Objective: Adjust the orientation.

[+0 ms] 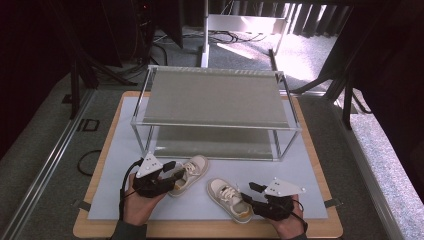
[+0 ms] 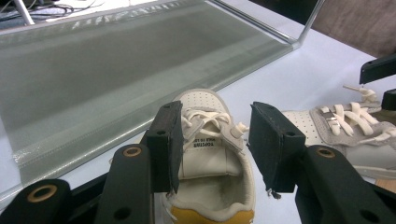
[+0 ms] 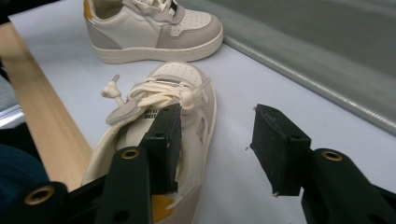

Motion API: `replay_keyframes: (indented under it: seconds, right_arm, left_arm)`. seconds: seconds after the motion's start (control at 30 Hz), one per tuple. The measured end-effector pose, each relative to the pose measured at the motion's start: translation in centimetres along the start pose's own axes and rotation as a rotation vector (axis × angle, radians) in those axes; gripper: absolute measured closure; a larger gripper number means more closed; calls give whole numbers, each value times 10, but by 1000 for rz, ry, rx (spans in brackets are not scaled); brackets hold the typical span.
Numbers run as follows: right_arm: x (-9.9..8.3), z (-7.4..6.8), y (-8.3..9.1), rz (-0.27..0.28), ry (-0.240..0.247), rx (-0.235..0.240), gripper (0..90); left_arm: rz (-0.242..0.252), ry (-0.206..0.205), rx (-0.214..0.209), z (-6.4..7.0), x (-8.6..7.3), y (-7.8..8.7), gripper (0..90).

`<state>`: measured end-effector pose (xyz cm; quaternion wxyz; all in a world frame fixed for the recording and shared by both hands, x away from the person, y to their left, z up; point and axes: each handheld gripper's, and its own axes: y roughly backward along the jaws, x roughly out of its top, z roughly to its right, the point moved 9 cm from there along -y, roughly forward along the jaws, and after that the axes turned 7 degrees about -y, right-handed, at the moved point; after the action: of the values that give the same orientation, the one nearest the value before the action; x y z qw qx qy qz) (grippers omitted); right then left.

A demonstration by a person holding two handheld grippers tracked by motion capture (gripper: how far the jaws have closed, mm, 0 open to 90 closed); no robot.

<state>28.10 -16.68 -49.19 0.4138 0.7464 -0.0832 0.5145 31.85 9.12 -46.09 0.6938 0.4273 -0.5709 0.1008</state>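
Pale mat (image 1: 300, 165) over wooden table (image 1: 320, 232).

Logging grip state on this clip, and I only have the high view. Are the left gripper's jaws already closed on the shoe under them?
Observer: No. In the left gripper view the left gripper stands open, its jaws astride the collar of the left shoe, not pressing it.
Operator: And the right gripper?
Observer: The right gripper is open too. One jaw sits in the opening of the right shoe; the other hangs over the bare white mat.
Operator: Anything marking the heels?
Observer: Both heels carry a yellow patch, seen in the two gripper views.
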Motion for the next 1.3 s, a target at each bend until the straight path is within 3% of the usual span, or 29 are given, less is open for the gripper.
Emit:
replay_keyframes:
  seconds: [0.23,0.3,0.4,0.43,0.6,0.7,0.93,1.03,1.07,1.1,1.17,1.23,1.27,1.3]
  right_arm:
    - [-4,-13,-7,-26,46,52,518]
    - [-6,-14,-14,-50,61,34,548]
    - [-6,-16,-18,-55,52,52,606]
    - [-5,-16,-20,-56,63,38,665]
    - [-2,-15,-19,-35,75,6,760]
    - [2,-13,-19,-24,56,-3,776]
    - [16,3,-20,9,55,-84,785]
    - [28,18,-23,49,39,-143,785]
    - [28,18,-23,49,39,-143,785]
    - [32,25,-26,54,46,-179,785]
    - [34,28,-27,55,51,-198,785]
    - [36,32,-29,52,86,-260,785]
    - [36,32,-29,52,86,-260,785]
    - [36,34,-30,45,108,-289,786]
  left_arm:
    - [1,1,-2,0,0,0,541]
    - [-2,2,-3,1,0,-1,540]
    - [-2,2,-3,1,-1,-1,541]
    - [-1,4,-2,0,-1,-1,541]
    - [-1,4,1,-1,-1,0,541]
    - [2,5,4,-1,0,1,541]
    - [3,7,12,-3,0,3,541]
    - [1,10,16,-5,-2,2,541]
    - [1,10,16,-5,-2,2,540]
    - [0,13,15,-6,-2,2,540]
    - [-8,9,24,-7,-4,1,539]
    - [-22,7,32,-10,-7,-1,536]
    - [-22,7,32,-10,-7,-1,535]
    - [-27,12,34,-12,-9,-2,530]
